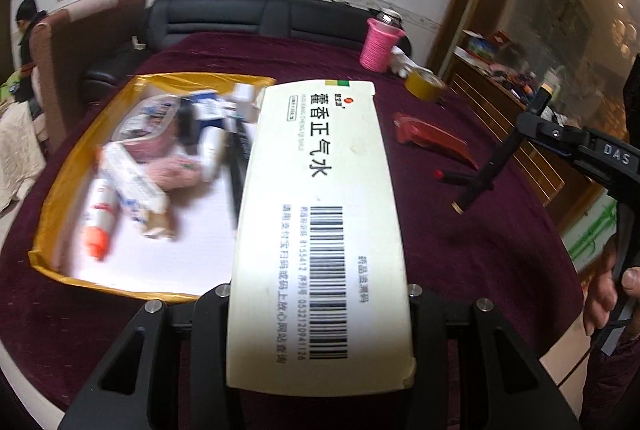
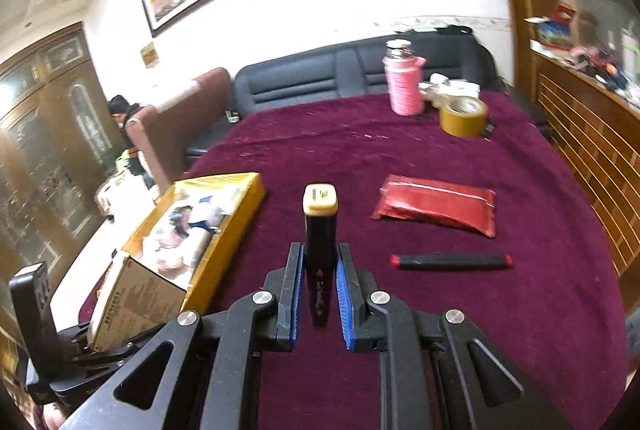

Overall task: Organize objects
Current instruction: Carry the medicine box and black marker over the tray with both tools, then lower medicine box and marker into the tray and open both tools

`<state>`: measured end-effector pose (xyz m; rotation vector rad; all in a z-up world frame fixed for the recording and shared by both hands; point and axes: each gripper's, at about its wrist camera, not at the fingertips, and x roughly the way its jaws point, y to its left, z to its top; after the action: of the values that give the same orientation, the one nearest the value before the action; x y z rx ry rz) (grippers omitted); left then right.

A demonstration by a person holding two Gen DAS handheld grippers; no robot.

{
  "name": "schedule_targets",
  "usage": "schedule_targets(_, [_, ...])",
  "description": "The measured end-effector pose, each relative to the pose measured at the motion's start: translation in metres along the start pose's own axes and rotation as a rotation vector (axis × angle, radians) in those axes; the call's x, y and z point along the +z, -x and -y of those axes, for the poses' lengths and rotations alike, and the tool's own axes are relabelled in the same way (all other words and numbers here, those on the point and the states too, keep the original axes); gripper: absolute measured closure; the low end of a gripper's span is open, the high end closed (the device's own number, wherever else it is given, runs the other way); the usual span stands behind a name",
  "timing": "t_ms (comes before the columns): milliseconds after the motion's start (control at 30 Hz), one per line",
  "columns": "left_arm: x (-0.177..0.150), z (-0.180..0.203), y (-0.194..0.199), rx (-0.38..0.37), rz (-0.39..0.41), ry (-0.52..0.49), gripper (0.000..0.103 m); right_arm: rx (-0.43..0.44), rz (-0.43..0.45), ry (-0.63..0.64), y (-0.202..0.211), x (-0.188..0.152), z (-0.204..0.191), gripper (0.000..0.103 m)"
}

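My left gripper [image 1: 318, 292] is shut on a cream medicine box [image 1: 320, 222] with a barcode, held above the maroon cloth beside a yellow-rimmed tray [image 1: 52, 218]. The tray holds several tubes and packets, blurred. The right wrist view shows that box [image 2: 132, 302] and the left gripper [image 2: 100, 346] at lower left, next to the tray [image 2: 236, 230]. My right gripper [image 2: 319, 250] is shut on a black marker with a cream cap [image 2: 320, 222], lifted off the table. In the left wrist view the right gripper [image 1: 484, 178] and its marker [image 1: 466, 198] hang at the right.
A red packet [image 2: 436, 210] and a black marker with red ends [image 2: 452, 261] lie on the cloth to the right. A yellow tape roll [image 2: 464, 118] and a pink-wrapped flask [image 2: 402, 86] stand at the far edge. A person sits far left behind a chair.
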<state>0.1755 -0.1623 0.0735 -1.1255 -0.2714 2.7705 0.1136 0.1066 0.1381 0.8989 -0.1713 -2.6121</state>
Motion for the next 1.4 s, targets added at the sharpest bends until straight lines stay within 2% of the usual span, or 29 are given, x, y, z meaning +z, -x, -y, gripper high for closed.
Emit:
schedule_targets(333, [0.014,-0.076,0.032,0.171,0.080,0.086,0.062,0.163,-0.017,0.072,-0.020,0.016,-0.064,0.086])
schedule_targets(533, [0.017,-0.105,0.022,0.243,0.059,0.101,0.062,0.255,-0.083,0.097,-0.046,0.012,-0.094,0.086])
schedule_targets(800, [0.022,-0.123,-0.004,0.282,0.009,0.086,0.062,0.340,-0.206,0.120,-0.087,-0.001,-0.123,0.085])
schedule_targets(1033, [0.023,-0.131,-0.018,0.310,-0.019,0.077,0.062,0.354,-0.289,0.120,-0.126,-0.012,-0.139,0.085])
schedule_targets(1200, [0.023,-0.139,-0.032,0.328,-0.054,0.079,0.062,0.341,-0.317,0.120,-0.147,-0.015,-0.146,0.085])
schedule_targets(1400, [0.028,-0.143,-0.042,0.335,-0.054,0.079,0.062,0.319,-0.333,0.111,-0.168,-0.010,-0.152,0.085])
